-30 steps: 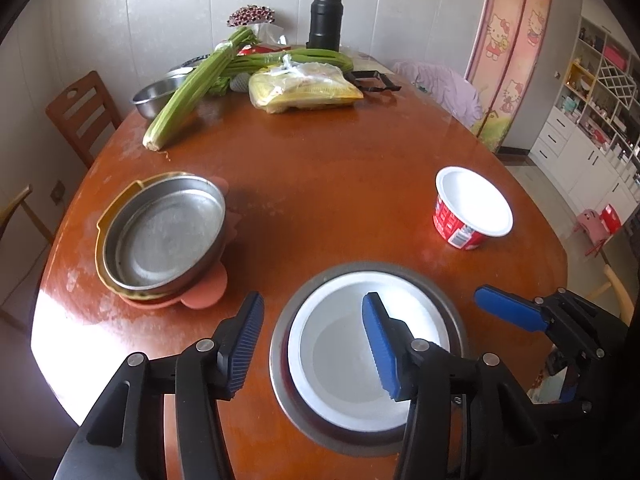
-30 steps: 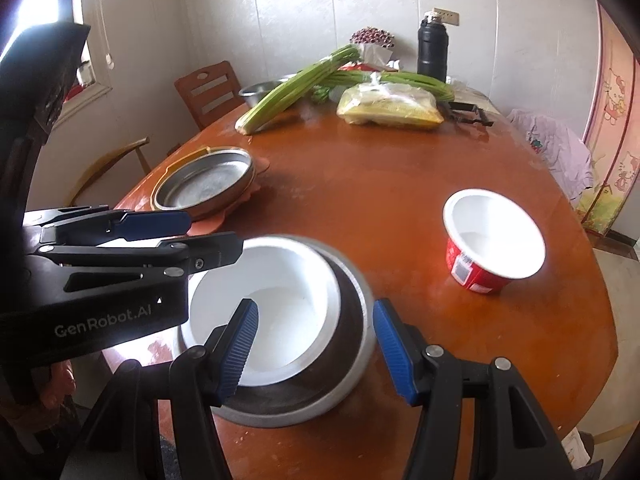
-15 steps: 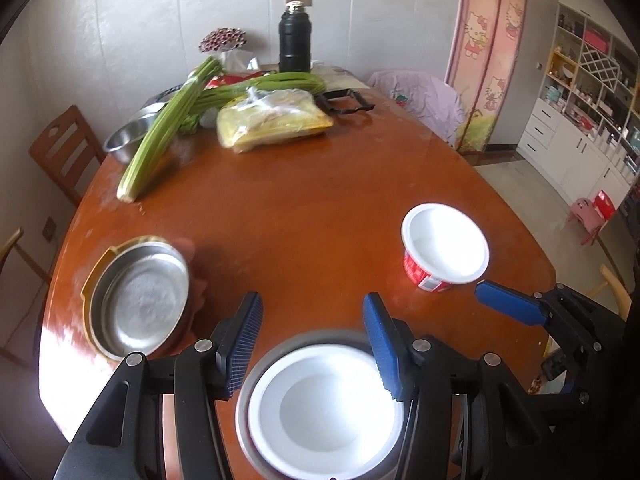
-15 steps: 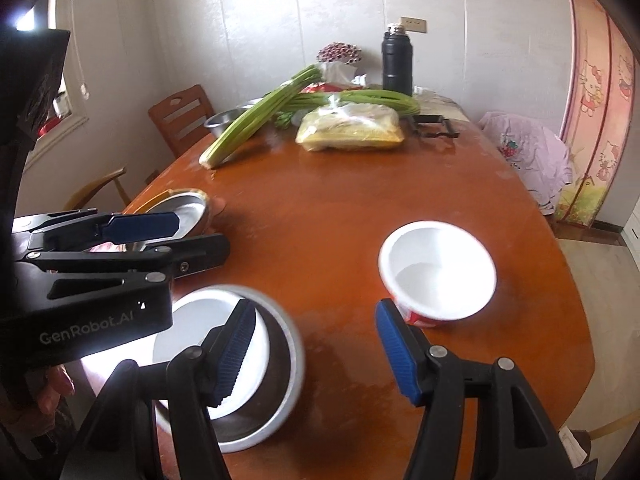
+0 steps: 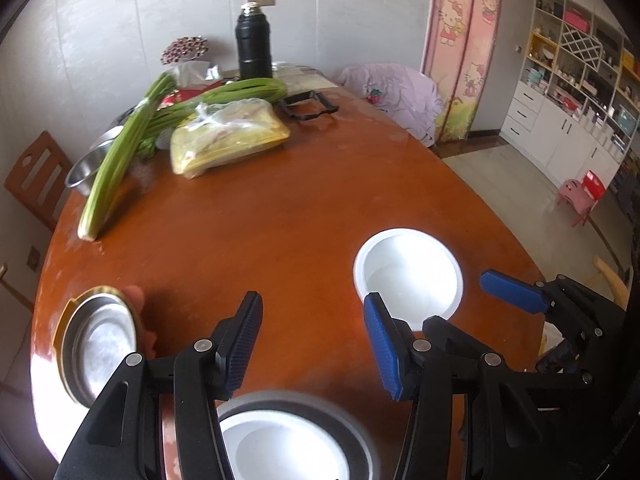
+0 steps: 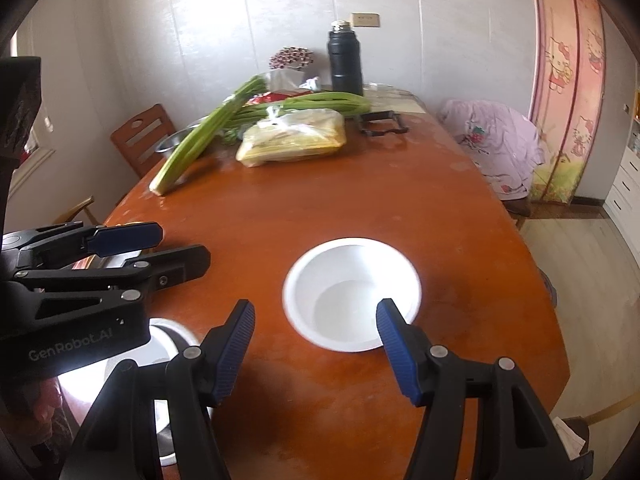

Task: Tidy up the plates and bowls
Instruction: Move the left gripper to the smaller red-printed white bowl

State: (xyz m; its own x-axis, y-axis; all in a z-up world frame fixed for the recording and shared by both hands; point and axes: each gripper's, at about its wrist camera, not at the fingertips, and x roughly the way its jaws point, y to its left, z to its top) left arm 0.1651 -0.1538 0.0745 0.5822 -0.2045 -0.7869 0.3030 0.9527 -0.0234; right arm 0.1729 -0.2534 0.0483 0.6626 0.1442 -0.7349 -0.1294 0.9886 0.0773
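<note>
A white paper bowl stands alone on the brown table, also in the right wrist view. A second white bowl sits inside a steel bowl at the near edge, below my left gripper, which is open and empty. A steel plate lies in a yellow dish on the left. My right gripper is open and empty, just short of the lone white bowl. It shows at the right of the left wrist view.
At the far end lie celery stalks, a yellow bag, a black flask, a steel bowl and a black clip. A wooden chair stands left. The table edge drops off right.
Both grippers have pulled back and risen from the nested bowls and turned right. The right gripper now faces the lone white bowl. Both stay open.
</note>
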